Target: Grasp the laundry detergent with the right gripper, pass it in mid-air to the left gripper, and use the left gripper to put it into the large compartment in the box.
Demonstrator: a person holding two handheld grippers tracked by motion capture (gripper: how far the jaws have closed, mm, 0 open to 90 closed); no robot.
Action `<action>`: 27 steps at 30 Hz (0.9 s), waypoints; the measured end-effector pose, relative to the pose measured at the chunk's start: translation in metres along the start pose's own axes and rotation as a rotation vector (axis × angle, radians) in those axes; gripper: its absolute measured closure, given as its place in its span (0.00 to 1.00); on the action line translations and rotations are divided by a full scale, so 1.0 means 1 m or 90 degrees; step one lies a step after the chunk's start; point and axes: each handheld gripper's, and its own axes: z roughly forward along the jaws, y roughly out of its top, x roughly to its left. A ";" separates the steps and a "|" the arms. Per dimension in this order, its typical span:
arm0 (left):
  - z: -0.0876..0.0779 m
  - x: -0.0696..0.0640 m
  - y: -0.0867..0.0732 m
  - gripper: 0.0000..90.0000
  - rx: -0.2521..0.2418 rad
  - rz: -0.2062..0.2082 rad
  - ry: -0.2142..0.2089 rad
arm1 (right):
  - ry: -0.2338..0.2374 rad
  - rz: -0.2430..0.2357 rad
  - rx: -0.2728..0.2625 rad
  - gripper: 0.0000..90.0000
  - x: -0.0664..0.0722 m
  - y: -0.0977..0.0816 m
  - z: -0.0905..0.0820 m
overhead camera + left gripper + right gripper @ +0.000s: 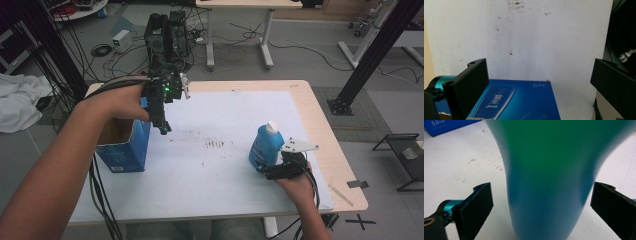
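Observation:
A blue bottle (pixel 265 146) with a white cap stands upright on the white mat, right of centre. My right gripper (pixel 266 170) sits low beside it, open, with the bottle's body (pixel 546 182) between the spread jaws and a gap on each side. An open blue cardboard box (pixel 125 145) stands at the table's left edge. My left gripper (pixel 163 129) hangs above the box's right side, pointing down, open and holding nothing. In the left gripper view the box's blue side (pixel 524 102) lies below the jaws.
The white mat (pixel 225 150) covers most of the wooden table (pixel 320 125) and has dark smudges (pixel 216 144) in the middle. Cables (pixel 102 195) hang off the left edge. On the floor beyond stand a computer tower (pixel 167 35) and a desk frame.

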 end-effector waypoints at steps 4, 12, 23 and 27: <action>0.001 0.000 0.001 0.02 0.000 -0.001 -0.001 | -0.006 0.007 -0.009 0.04 -0.001 -0.002 0.002; 0.002 0.000 0.002 0.02 0.003 0.003 0.000 | -0.012 0.036 -0.046 0.17 0.002 -0.003 0.004; 0.004 0.000 0.003 0.02 0.002 0.007 -0.004 | -0.029 0.046 -0.046 0.26 0.004 -0.001 0.005; 0.005 0.000 0.004 0.02 0.009 0.012 -0.003 | -0.033 0.057 -0.054 0.26 0.004 -0.001 0.005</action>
